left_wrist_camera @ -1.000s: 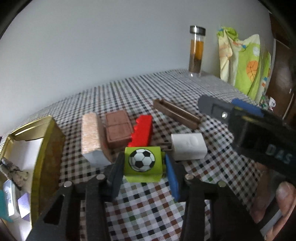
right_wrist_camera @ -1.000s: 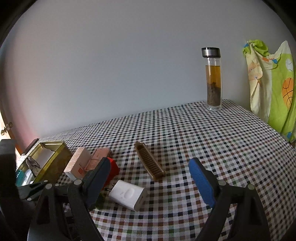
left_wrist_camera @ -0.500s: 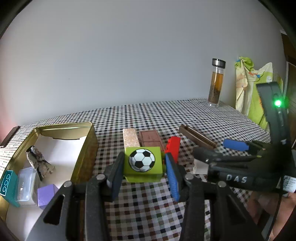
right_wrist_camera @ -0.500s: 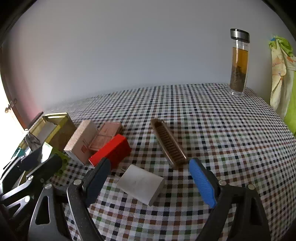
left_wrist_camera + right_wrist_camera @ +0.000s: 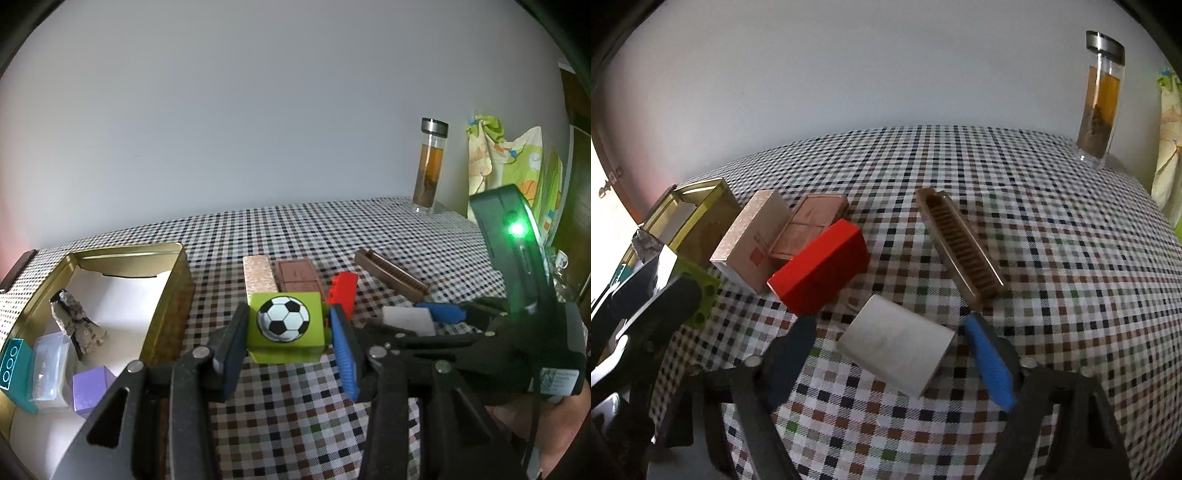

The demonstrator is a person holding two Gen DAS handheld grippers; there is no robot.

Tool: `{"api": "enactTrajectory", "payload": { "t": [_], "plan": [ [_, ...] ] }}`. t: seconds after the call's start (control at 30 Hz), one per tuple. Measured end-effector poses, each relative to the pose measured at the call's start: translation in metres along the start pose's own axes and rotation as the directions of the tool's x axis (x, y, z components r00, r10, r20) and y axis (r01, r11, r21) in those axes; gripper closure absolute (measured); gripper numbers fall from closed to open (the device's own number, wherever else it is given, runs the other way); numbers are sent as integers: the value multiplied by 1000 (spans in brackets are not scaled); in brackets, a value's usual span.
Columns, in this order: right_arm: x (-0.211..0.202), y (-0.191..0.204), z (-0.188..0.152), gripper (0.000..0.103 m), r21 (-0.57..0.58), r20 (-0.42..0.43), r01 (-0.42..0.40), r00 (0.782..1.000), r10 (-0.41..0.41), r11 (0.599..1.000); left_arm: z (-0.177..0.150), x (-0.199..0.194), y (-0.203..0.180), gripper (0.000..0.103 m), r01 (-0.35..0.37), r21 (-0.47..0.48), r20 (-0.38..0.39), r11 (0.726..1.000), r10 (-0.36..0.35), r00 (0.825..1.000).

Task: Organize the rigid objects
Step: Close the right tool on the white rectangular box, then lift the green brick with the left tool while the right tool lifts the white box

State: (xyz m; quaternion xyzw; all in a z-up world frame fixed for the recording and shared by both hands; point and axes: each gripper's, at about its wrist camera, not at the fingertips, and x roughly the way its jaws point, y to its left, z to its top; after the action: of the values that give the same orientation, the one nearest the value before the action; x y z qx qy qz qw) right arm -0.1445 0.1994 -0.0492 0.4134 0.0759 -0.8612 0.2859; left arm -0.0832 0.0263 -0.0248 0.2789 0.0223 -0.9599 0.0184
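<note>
My left gripper (image 5: 286, 328) is shut on a green block with a football picture (image 5: 284, 325) and holds it above the checked table, just right of the gold tin (image 5: 173, 291). The tin holds a stone, a purple cube (image 5: 90, 387), a clear box and a teal brick. My right gripper (image 5: 890, 345) is open with its fingers on either side of a white block (image 5: 895, 349) lying on the table. A red brick (image 5: 820, 271), a pink box (image 5: 751, 240), a brown compact (image 5: 812, 221) and a brown comb (image 5: 960, 247) lie beyond it.
A glass bottle with a steel cap (image 5: 430, 166) stands at the far right of the table. A green and yellow cloth (image 5: 509, 166) hangs beyond the table's right edge. The checked tablecloth (image 5: 1052, 258) covers the whole table.
My left gripper lifted the football block and swung left toward the tin. My right gripper moved down and forward until its open fingers came around the white block.
</note>
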Motion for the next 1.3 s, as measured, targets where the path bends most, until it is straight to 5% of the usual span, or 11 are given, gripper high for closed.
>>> {"api": "enactTrajectory", "payload": {
  "t": [0.1, 0.63, 1.3],
  "plan": [
    [-3, 0, -2, 41, -1, 12, -46, 999, 46, 999, -1, -3, 1, 60, 1, -6, 14, 1000, -1, 1000],
    [-43, 4, -13, 41, -31, 238, -8, 971, 15, 999, -6, -26, 4, 60, -14, 2, 119, 1000, 13, 993],
    [-102, 30, -41, 40, -94, 510, 53, 860, 2, 994, -10, -41, 5, 60, -44, -9, 187, 999, 45, 981]
  ]
}}
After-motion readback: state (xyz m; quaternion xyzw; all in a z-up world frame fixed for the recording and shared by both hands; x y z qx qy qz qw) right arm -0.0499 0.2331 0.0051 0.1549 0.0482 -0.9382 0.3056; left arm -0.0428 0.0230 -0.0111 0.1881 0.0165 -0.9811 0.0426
